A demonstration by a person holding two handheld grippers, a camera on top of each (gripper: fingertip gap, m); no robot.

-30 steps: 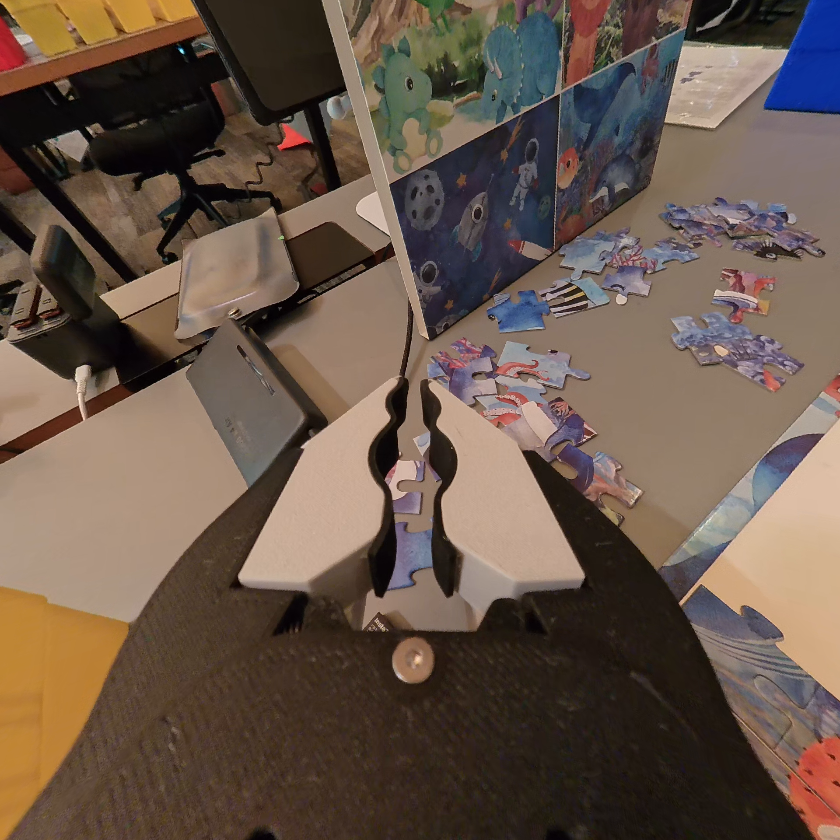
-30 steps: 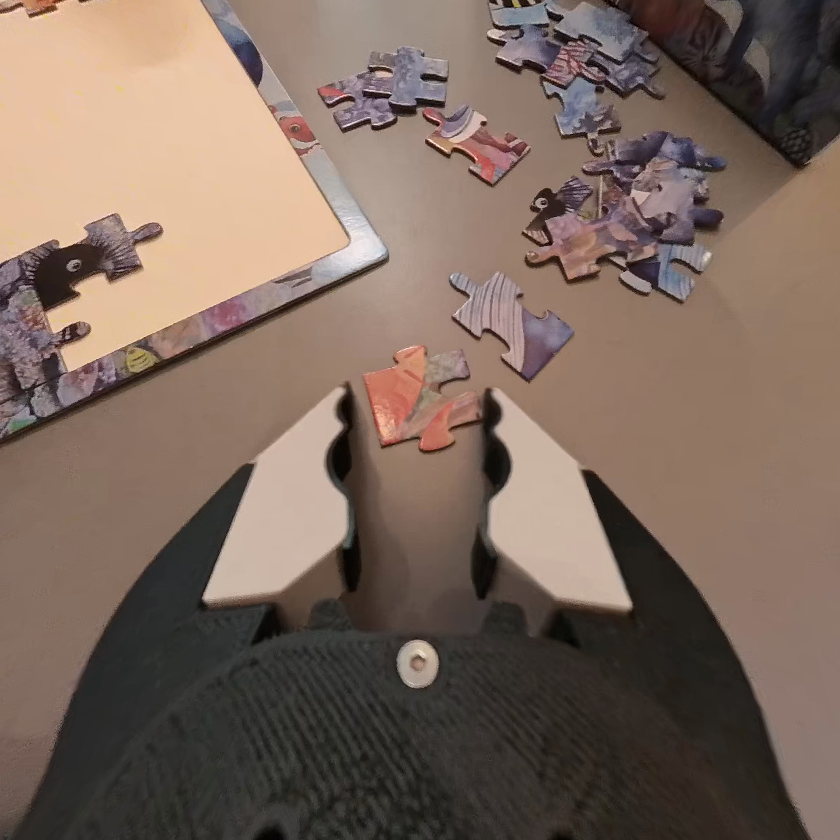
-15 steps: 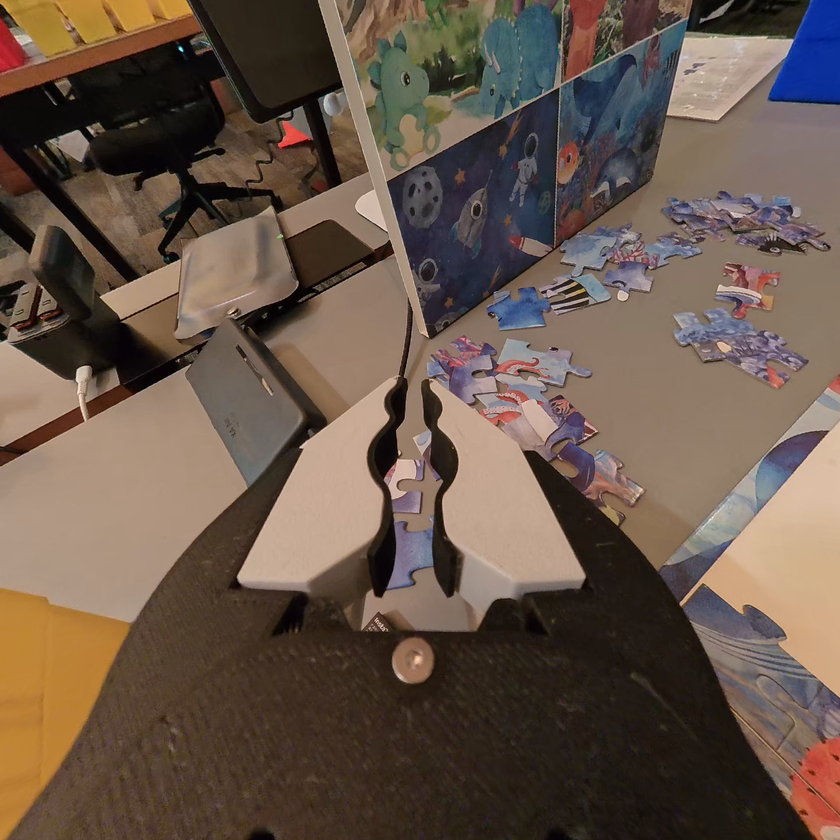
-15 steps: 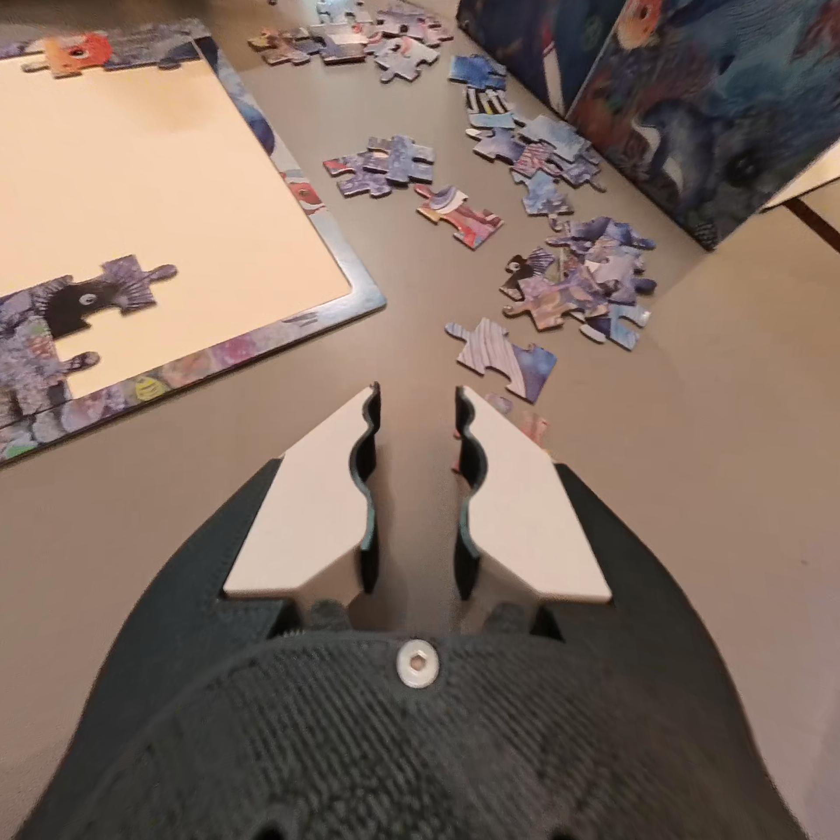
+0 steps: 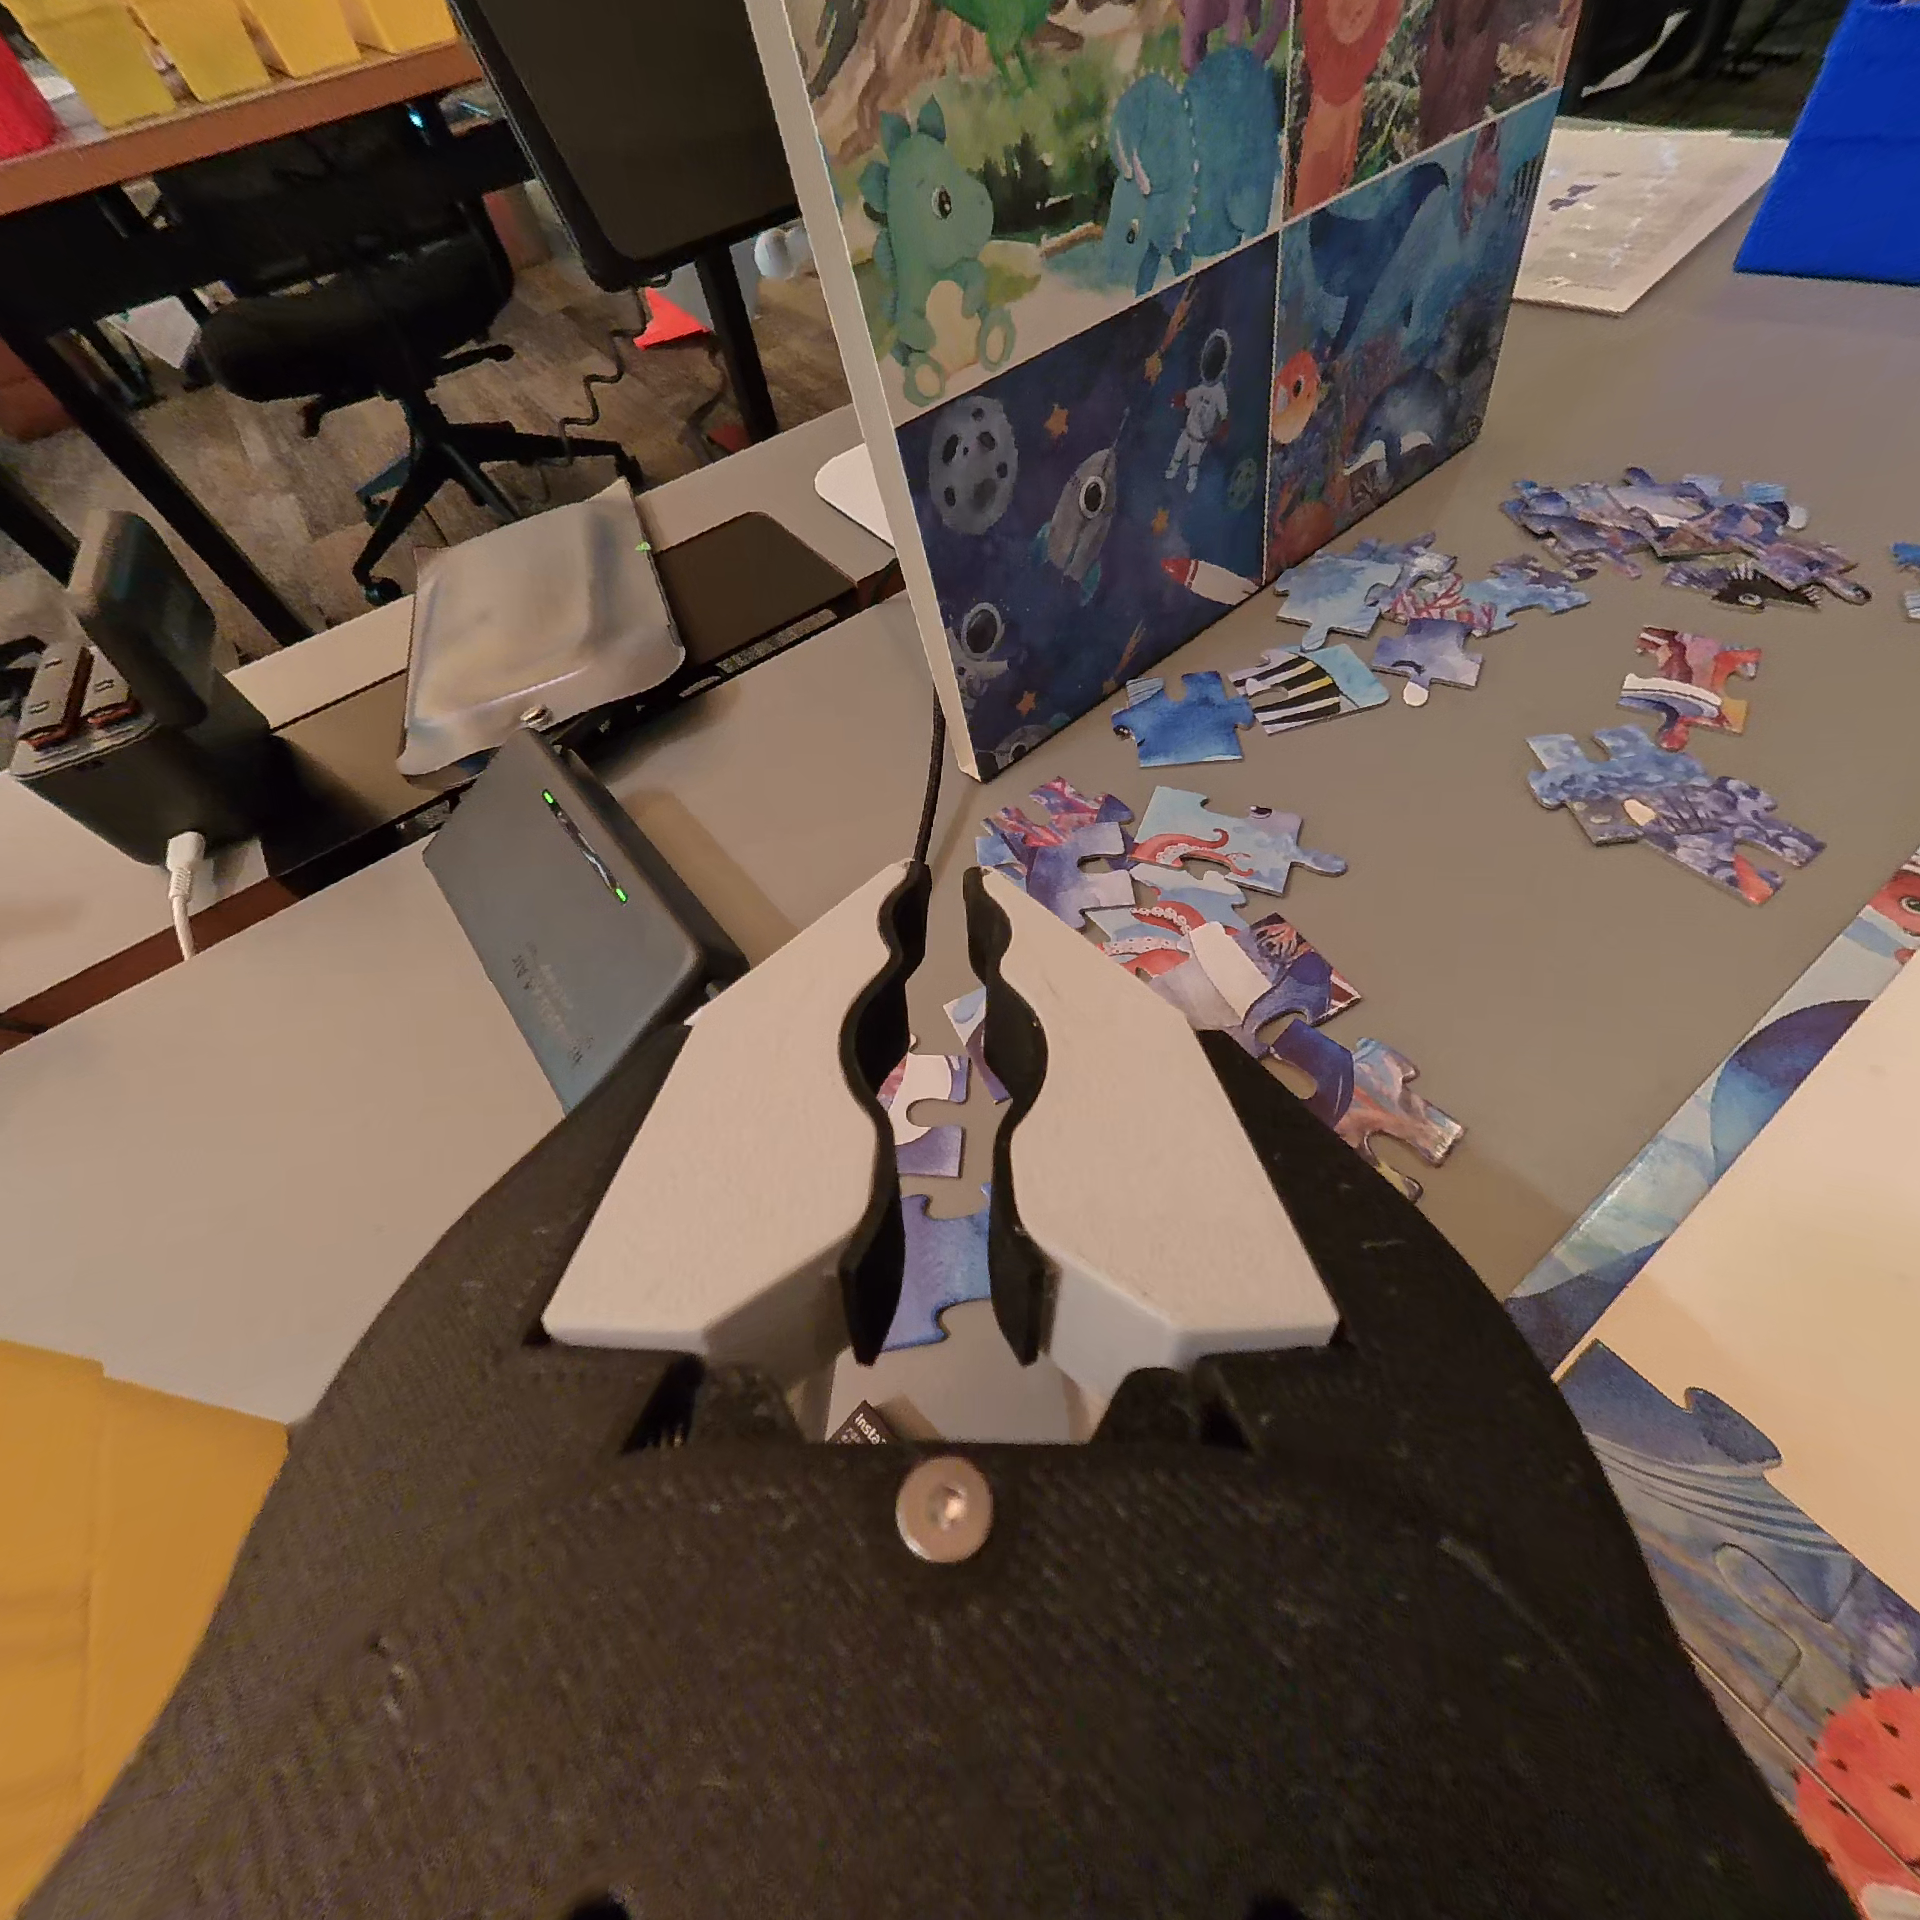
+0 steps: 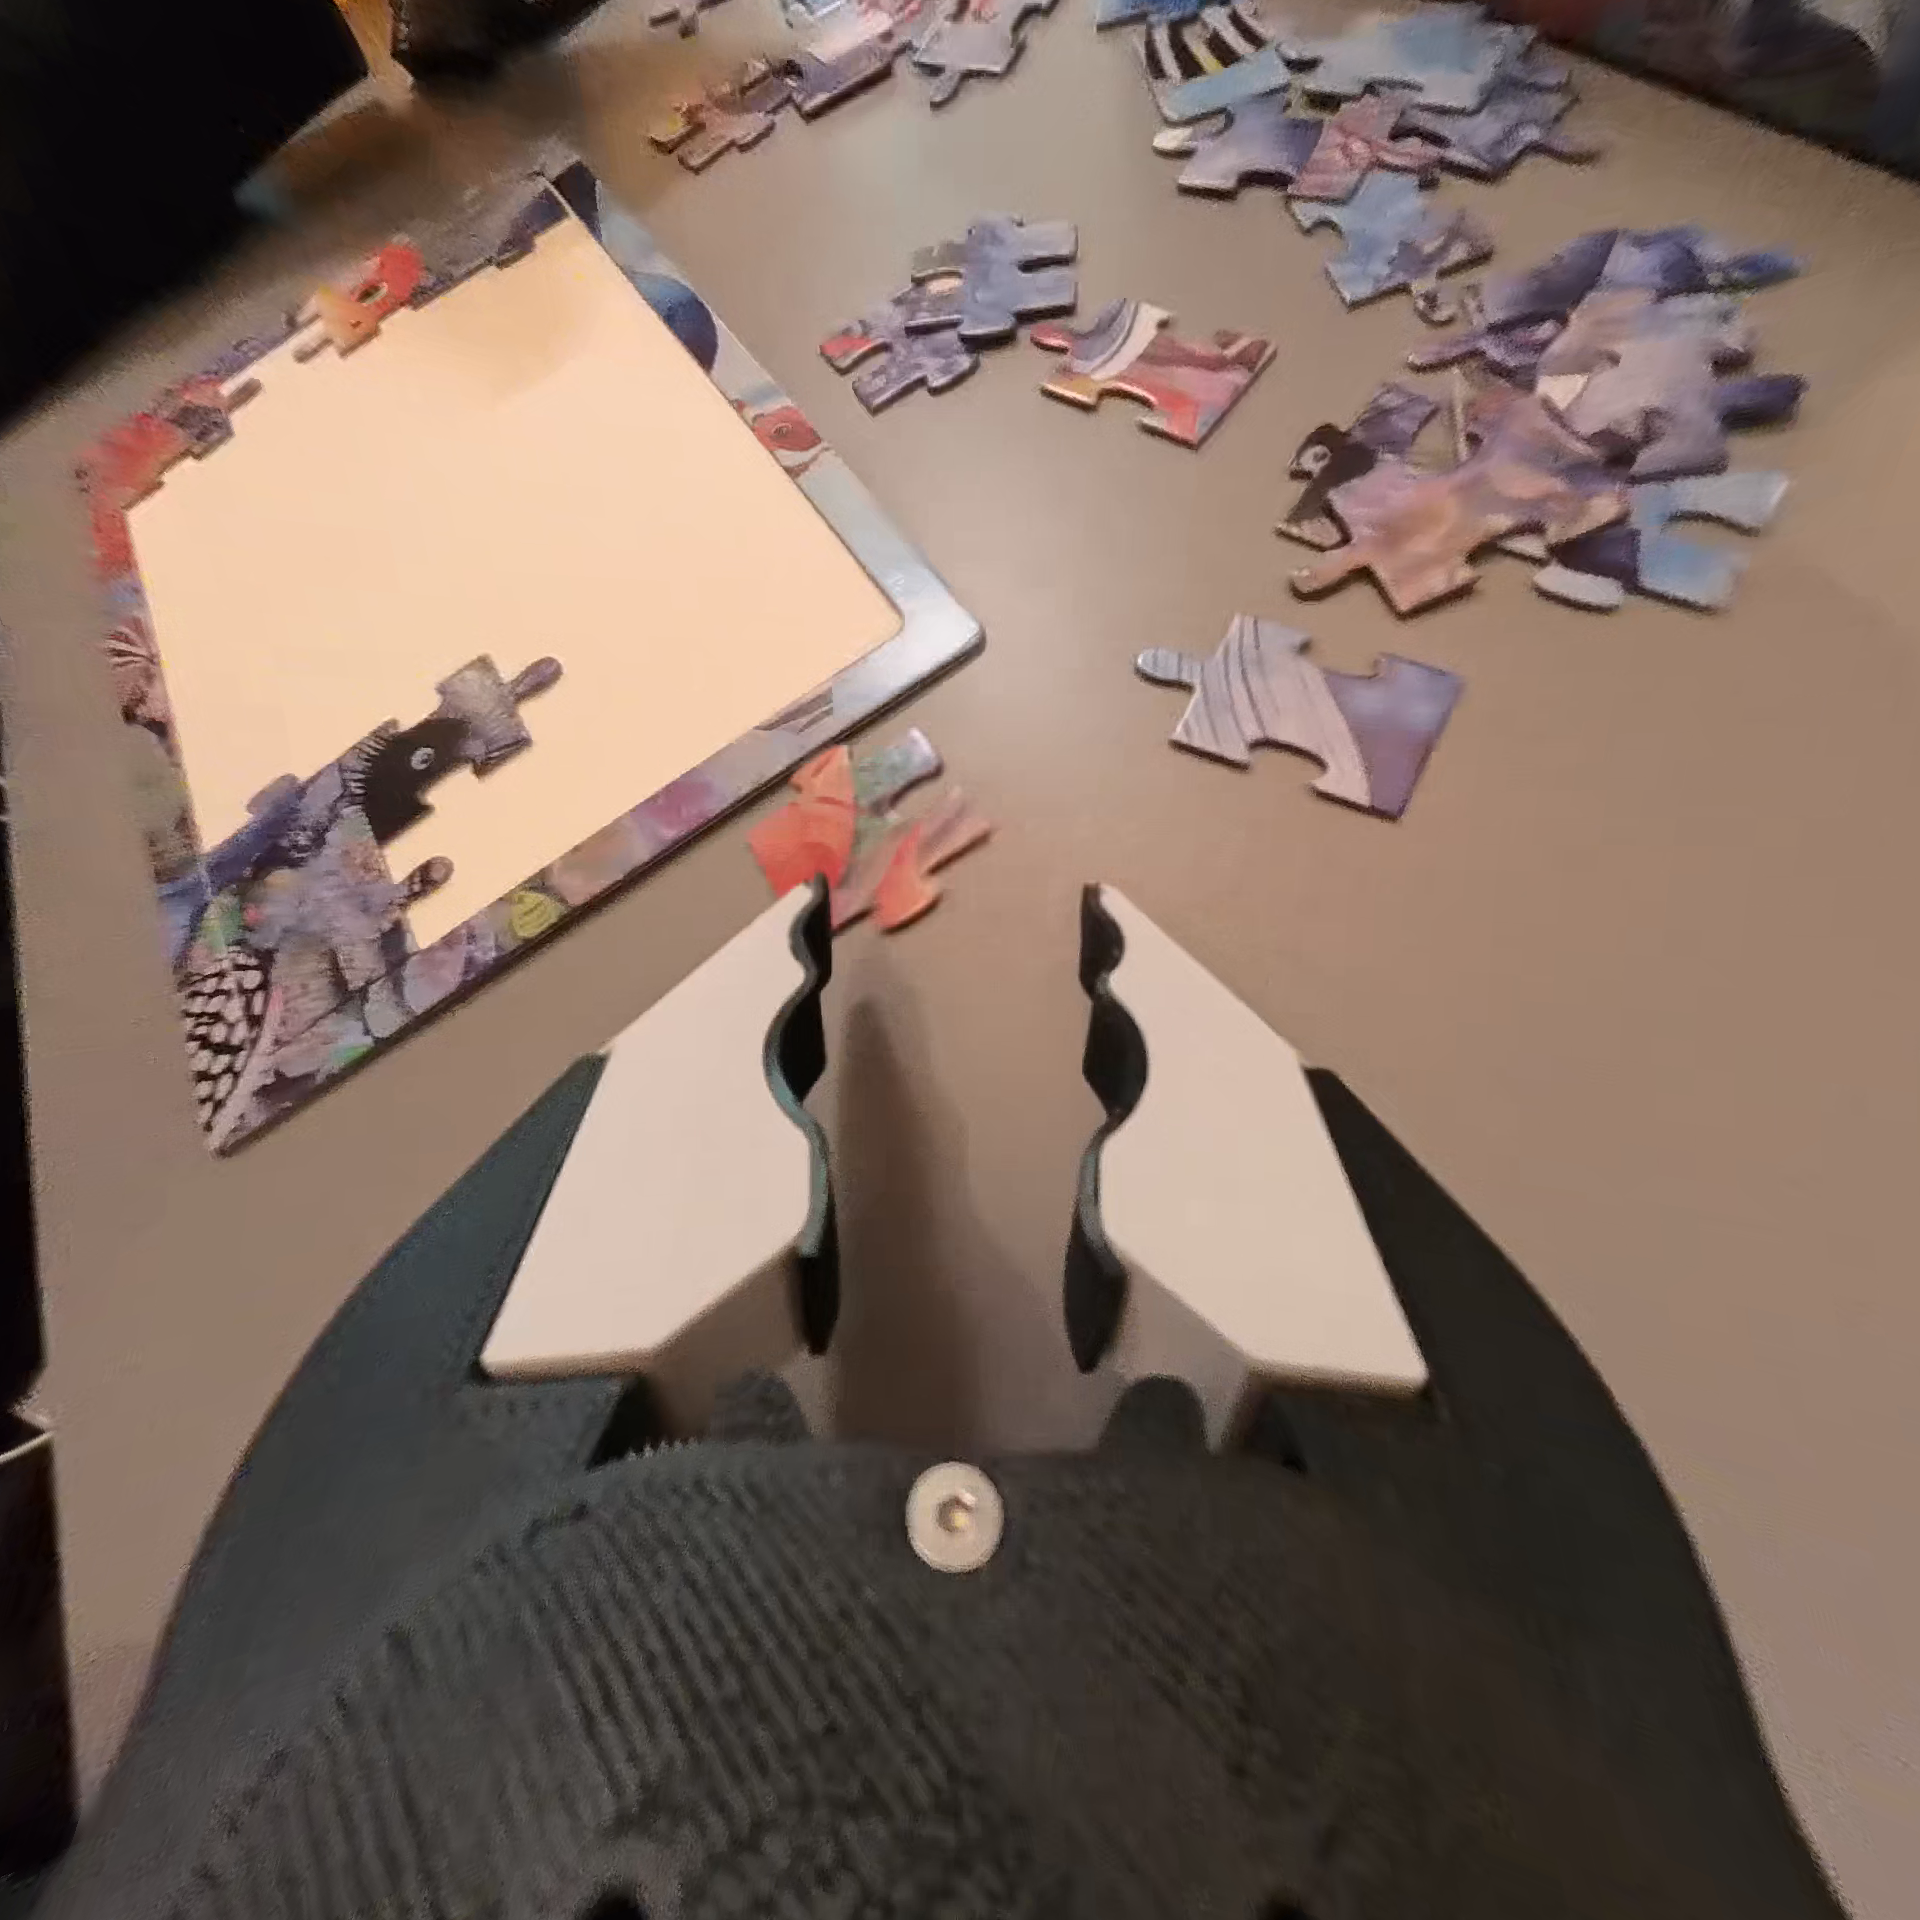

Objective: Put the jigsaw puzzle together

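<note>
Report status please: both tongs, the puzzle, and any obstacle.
Left tongs nearly shut, nothing held. Right tongs open, empty, orange piece just ahead by the frame. Puzzle mostly unfilled. No obstacle.

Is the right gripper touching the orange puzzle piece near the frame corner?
Cannot tell. In the right wrist view, the right gripper is open; its left fingertip overlaps the orange piece.

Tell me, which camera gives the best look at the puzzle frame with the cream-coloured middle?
The right wrist view: the puzzle frame shows almost whole, with fitted pieces along its borders. The left wrist view catches only its blue border and cream edge at the right.
</note>
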